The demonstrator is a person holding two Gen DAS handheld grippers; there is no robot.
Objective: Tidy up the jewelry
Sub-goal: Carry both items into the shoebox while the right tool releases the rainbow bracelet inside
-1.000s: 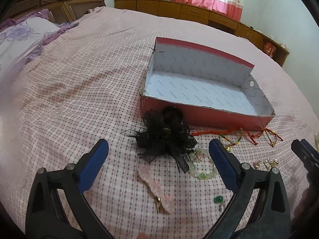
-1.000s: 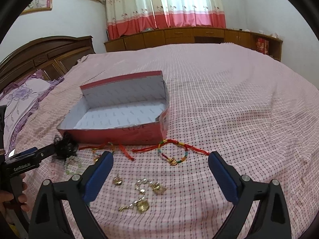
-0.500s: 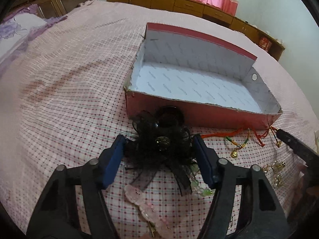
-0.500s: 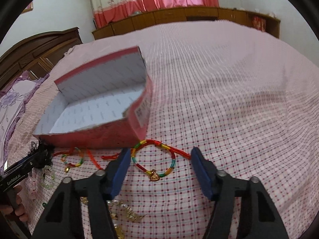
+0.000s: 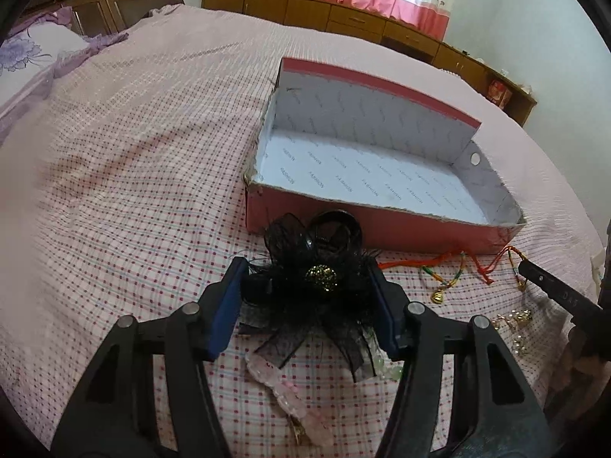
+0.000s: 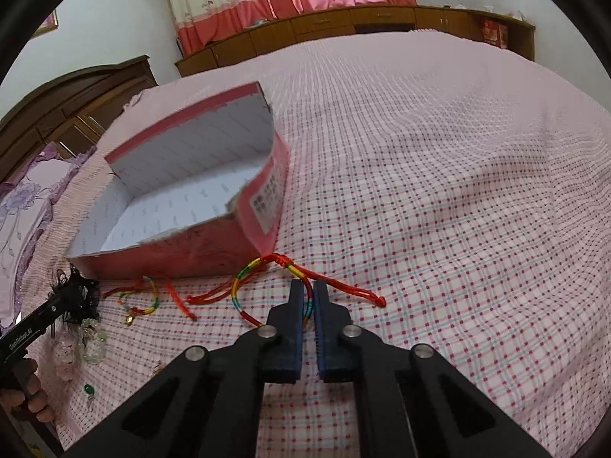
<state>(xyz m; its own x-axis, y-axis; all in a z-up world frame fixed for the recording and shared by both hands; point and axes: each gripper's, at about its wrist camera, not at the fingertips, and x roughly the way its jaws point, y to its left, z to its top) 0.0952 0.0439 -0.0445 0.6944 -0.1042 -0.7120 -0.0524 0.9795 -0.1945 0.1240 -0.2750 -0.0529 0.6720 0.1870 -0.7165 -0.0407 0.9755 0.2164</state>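
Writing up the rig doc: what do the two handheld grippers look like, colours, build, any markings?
Both match: black plastic frames with triangular cut-outs, silver pivot pins, and flat blue pads lining the fingers. The left gripper and right gripper share this build. White lettering, roughly "GenRobot.AI", runs along the left gripper's finger in the right wrist view. No cables show. Bare fingers grip the left handle; no sleeve visible.

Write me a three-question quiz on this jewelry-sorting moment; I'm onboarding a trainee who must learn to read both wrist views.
1. True or false: the red box already holds jewelry.
2. What sits between the left gripper fingers?
A. black hair bow
B. pink hair clip
C. green pendant
3. Fill in: the right gripper is closed on the ____ bracelet.

Key: 1 false, its floor is bare; 2 A; 3 rainbow-corded.
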